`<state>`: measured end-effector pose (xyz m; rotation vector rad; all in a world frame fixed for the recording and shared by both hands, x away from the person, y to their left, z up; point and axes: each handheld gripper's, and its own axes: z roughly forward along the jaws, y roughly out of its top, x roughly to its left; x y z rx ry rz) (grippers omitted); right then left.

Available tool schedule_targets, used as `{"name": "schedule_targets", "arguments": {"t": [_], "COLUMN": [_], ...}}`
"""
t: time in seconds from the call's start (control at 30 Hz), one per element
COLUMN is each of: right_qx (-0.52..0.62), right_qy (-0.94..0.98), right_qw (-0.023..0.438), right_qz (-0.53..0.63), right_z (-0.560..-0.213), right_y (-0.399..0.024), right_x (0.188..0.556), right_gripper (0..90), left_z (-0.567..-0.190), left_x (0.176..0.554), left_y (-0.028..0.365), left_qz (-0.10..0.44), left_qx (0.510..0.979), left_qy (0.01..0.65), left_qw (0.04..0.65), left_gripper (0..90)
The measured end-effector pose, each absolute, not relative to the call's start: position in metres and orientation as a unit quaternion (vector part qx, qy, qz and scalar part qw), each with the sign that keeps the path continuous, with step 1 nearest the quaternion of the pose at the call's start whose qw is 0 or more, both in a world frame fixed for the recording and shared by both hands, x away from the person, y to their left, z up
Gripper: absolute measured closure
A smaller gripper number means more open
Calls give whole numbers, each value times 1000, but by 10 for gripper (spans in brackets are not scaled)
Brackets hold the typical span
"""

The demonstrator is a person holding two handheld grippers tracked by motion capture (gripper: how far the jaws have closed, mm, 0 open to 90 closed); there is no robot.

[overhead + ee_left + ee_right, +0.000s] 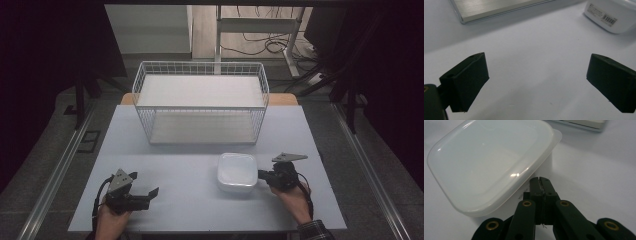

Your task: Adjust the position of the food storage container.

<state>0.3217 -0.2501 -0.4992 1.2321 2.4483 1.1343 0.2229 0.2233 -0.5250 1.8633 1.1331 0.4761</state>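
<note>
Where the high view looks down on the desk [165, 200], a white box [237, 172] with rounded corners and a milky lid sits right of the middle, nearer the front edge than the wire basket [200, 102] standing at the back edge. The right claw [261, 174] meets the box's right side, jaws together on nothing; the left claw [145, 187] rests near the front left corner, well apart from the box, jaws wide.

In the left gripper view the jaws stand wide over bare desk, with nothing between them. Far off at the top right is the box [610, 15], and here a barcode label shows on its wall.

In the right gripper view the lid [491, 160] is translucent, with a rim that overhangs the white wall. The claw [540, 182], jaws pressed together, sits at that wall just under the rim, holding nothing
</note>
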Motion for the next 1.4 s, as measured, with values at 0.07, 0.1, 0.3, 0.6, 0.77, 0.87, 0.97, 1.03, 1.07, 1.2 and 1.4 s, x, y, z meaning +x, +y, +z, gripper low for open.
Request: {"name": "schedule_targets", "arguments": {"t": [0.07, 0.1, 0.3, 0.6, 0.77, 0.87, 0.97, 1.03, 1.07, 1.2, 1.4], "right_qx": [404, 399, 379, 359, 356, 351, 347, 339, 335, 318, 305], "right_qy": [827, 830, 839, 846, 847, 849, 849, 847, 846, 849, 849], "right_qw": [86, 84, 73, 64, 65, 75, 91, 105, 106, 117, 136], "right_qz": [381, 382, 384, 388, 389, 388, 388, 396, 401, 406, 410], "right_z": [-500, -500, -501, -504, -504, -504, -500, -493, -490, -486, -488], "right_y": [-240, -235, -212, -182, -175, -175, -179, -190, -193, -202, -210], "right_x": [323, 324, 326, 328, 330, 331, 329, 324, 322, 313, 305], "right_gripper": [892, 892, 891, 884, 878, 858, 836, 770, 738, 559, 274], "left_z": [-525, -525, -525, -525, -525, -525, -525, -526, -526, -526, -527], "left_x": [223, 223, 223, 223, 223, 222, 222, 222, 222, 223, 223], "left_y": [223, 223, 223, 222, 222, 221, 221, 219, 219, 218, 217], "left_qz": [191, 191, 190, 190, 188, 187, 186, 184, 183, 182, 182], "left_qx": [750, 751, 752, 754, 755, 757, 759, 762, 763, 767, 770], "left_qy": [456, 456, 455, 453, 451, 450, 449, 447, 446, 443, 441], "left_qw": [439, 439, 437, 437, 436, 435, 434, 431, 430, 426, 425], "left_gripper": [36, 37, 37, 38, 39, 39, 41, 42, 42, 42, 41]}}
